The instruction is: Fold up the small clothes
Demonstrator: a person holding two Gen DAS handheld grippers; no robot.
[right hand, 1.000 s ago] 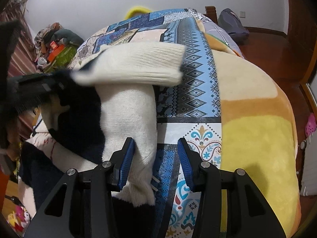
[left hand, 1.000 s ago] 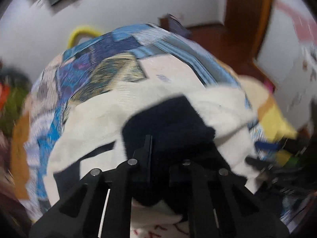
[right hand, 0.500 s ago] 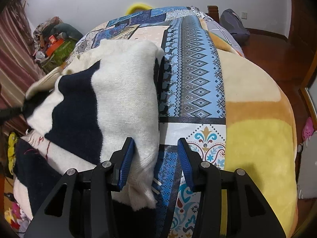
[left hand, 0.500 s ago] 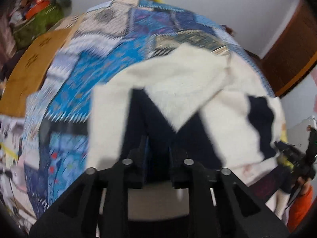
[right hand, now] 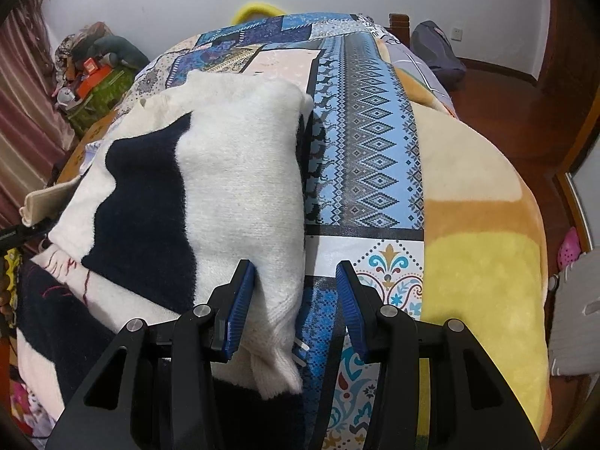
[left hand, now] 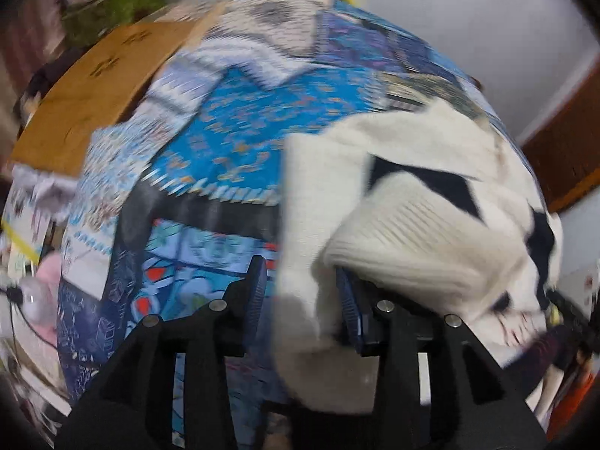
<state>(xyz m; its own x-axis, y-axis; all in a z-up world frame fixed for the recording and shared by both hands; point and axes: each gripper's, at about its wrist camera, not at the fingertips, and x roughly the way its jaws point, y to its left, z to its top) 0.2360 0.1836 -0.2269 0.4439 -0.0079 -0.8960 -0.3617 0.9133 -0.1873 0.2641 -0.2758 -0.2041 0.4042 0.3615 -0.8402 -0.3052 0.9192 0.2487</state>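
Although no legible writing appeared and motion blur obscured the left view, the sweater [right hand: 232, 187] lay folded on the patterned bedspread [right hand: 375, 157], its edge between the just-opening, unclamped left gripper [left hand: 300, 300] jaws and inside the parted right gripper [right hand: 296, 300], unpinched.

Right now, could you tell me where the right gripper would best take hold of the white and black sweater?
Probably the ribbed cream hem corner of the sweater, approached from above: it lies loose on the quilt, already between the right gripper's open fingers.
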